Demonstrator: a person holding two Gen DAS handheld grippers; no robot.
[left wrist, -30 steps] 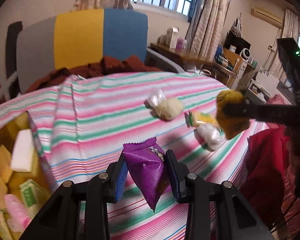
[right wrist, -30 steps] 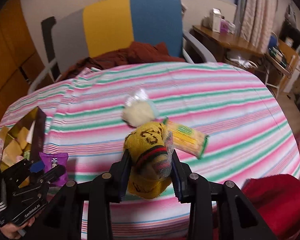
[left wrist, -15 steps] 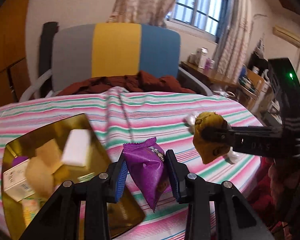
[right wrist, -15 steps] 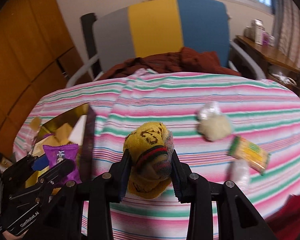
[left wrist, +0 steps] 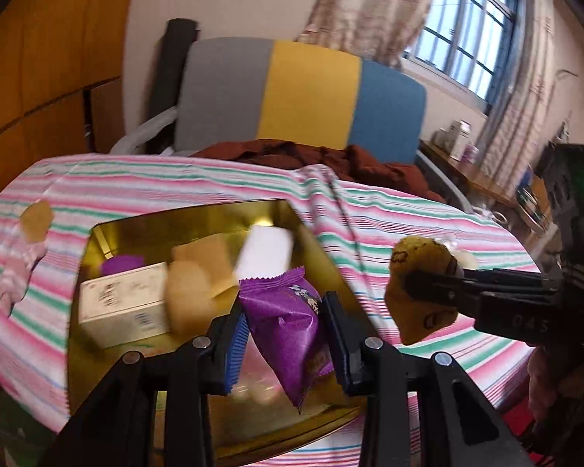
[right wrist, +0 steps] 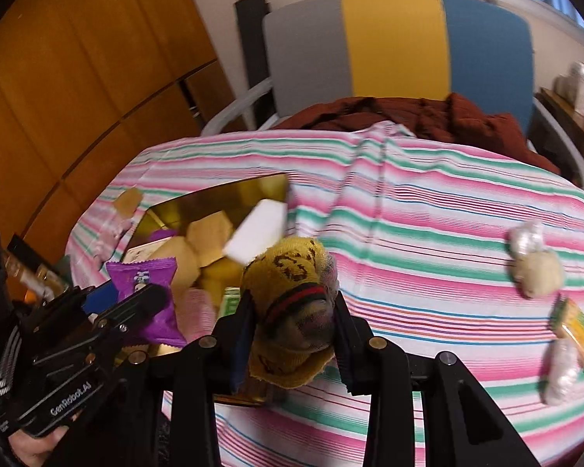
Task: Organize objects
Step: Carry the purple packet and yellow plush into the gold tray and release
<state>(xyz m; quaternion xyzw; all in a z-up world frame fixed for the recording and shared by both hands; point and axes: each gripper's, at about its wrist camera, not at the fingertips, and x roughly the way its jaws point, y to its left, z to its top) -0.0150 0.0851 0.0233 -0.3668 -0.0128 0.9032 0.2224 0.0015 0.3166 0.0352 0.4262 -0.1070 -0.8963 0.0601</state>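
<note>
At the far left of the striped surface (left wrist: pixel 144 179), a small tan packet (left wrist: pixel 37 218) and a pink one (left wrist: pixel 17 268) are seen. Next, a gold tin (left wrist: pixel 198 214) is crowded with a white box (left wrist: pixel 122 305), beige blocks and a white bar (left wrist: pixel 264 251). Above it, a purple snack packet (left wrist: pixel 288 327) is clamped between the fingers of the left gripper (left wrist: pixel 286 344). To the right, a yellow sock bundle (right wrist: pixel 292 311) is pinched by the right gripper (right wrist: pixel 294 344). Further right, a pale ball (right wrist: pixel 539 274) and wrapped snacks (right wrist: pixel 574 323) are left lying.
</note>
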